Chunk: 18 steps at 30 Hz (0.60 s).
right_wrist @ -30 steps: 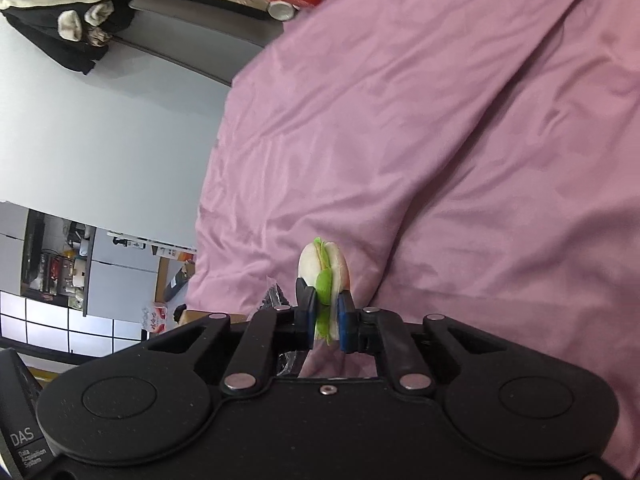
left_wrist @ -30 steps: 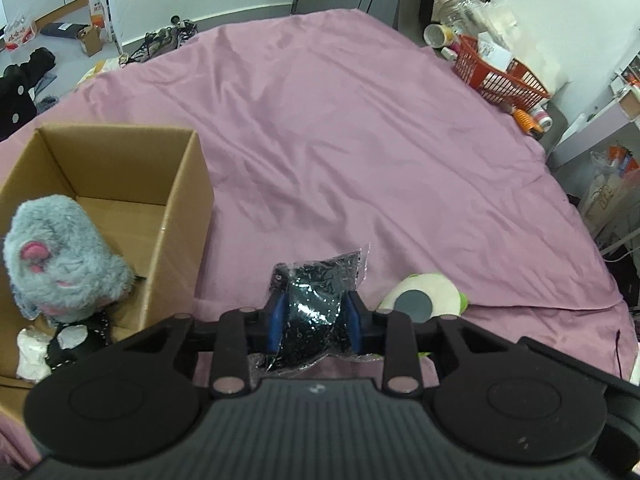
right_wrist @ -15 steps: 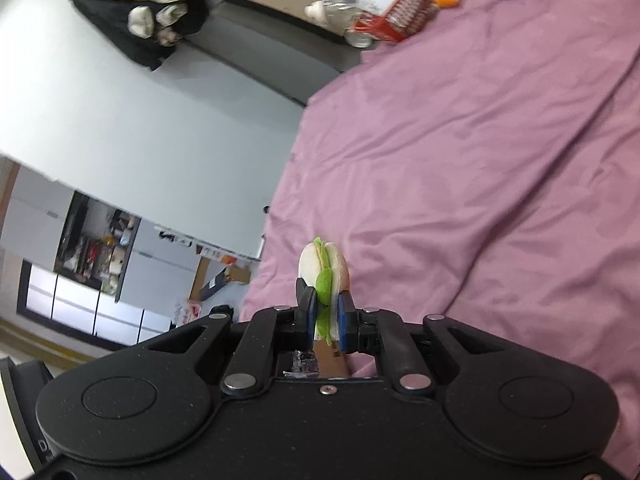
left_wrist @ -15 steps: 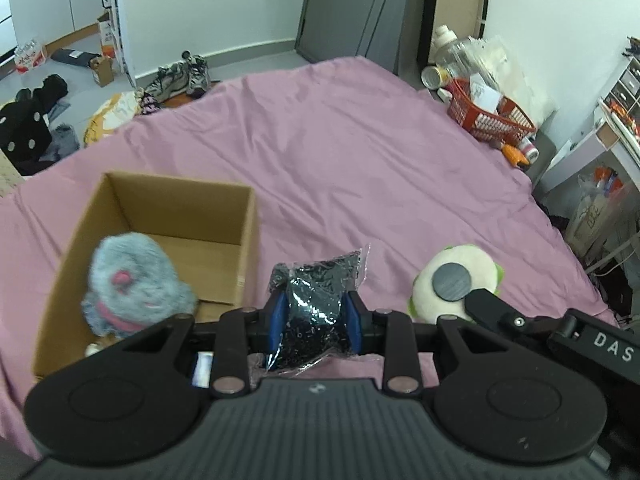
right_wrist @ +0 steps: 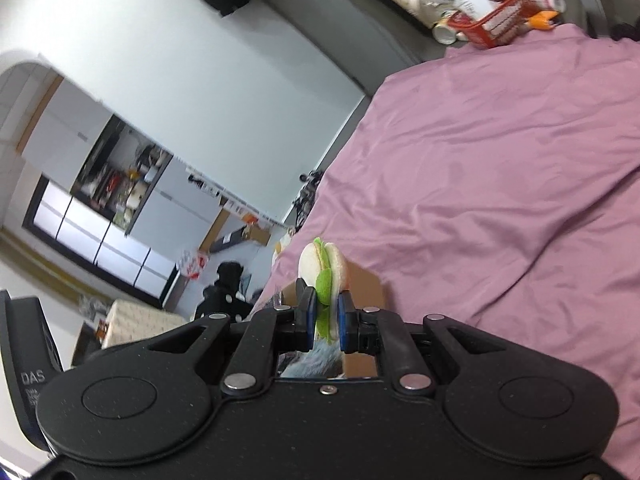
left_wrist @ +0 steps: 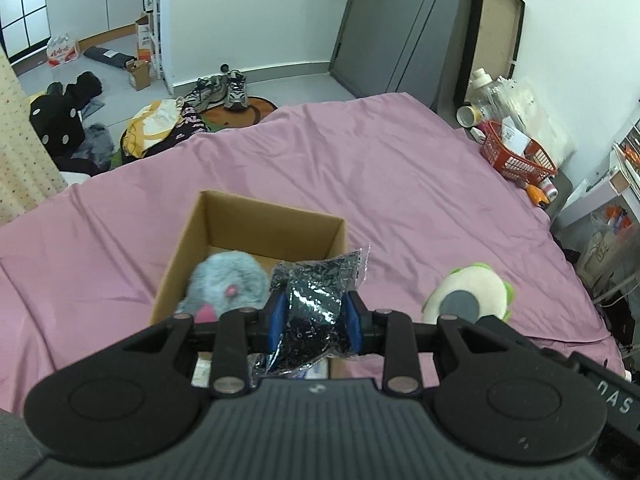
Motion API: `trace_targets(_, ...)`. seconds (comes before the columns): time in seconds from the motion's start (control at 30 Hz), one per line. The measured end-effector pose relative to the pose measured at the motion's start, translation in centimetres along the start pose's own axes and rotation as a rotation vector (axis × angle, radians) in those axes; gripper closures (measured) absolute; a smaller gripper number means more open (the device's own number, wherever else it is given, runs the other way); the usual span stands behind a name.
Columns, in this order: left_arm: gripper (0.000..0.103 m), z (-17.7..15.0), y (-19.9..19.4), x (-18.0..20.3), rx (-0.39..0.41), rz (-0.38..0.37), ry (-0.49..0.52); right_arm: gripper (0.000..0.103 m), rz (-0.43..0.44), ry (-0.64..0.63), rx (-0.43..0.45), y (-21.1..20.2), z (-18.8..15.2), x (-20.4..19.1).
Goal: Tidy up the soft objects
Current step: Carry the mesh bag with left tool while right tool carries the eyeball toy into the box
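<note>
My left gripper [left_wrist: 314, 316] is shut on a clear bag of black beads [left_wrist: 318, 300] and holds it above the near right corner of an open cardboard box [left_wrist: 224, 220]. A grey plush toy with a pink nose [left_wrist: 224, 284] lies inside the box. My right gripper [right_wrist: 324, 316] is shut on a cream and green burger-shaped plush [right_wrist: 322, 268], held in the air; in the left wrist view this plush [left_wrist: 468, 292] shows to the right of the box, above the bed. The box edge [right_wrist: 366, 280] shows just behind the plush in the right wrist view.
A purple bedsheet [left_wrist: 380, 168] covers the bed. A red basket [left_wrist: 516, 158] with bottles stands off the far right corner. Shoes and clothes [left_wrist: 160, 128] lie on the floor beyond the far edge. A cupboard [left_wrist: 400, 28] stands at the back.
Both grippers have risen and pulled back with their loads. The box now sits nearer the middle under the left gripper, and the right gripper with the burger plush has come close beside it.
</note>
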<state>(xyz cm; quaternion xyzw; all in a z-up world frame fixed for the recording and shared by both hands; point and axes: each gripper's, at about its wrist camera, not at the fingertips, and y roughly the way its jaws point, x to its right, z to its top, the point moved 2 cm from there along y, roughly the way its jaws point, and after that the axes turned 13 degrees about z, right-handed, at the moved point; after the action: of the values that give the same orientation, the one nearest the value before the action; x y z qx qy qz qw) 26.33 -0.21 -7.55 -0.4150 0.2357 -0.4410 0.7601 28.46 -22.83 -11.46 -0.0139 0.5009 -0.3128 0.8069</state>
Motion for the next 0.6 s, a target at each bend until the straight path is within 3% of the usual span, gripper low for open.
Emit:
trace_targets(0.43, 0.071, -1.6, 3.0, -3.6, -0.098, -0.019, -0.042, 0.092, -0.014, -0.081, -0.079, 3.0, -2.5, -2.1)
trace_targets(0.6, 0.061, -2.1, 4.5, -3.8, -0.123, -0.020, -0.006, 0.092, -0.021, -0.098, -0.091, 4.1, -3.0, -2.2)
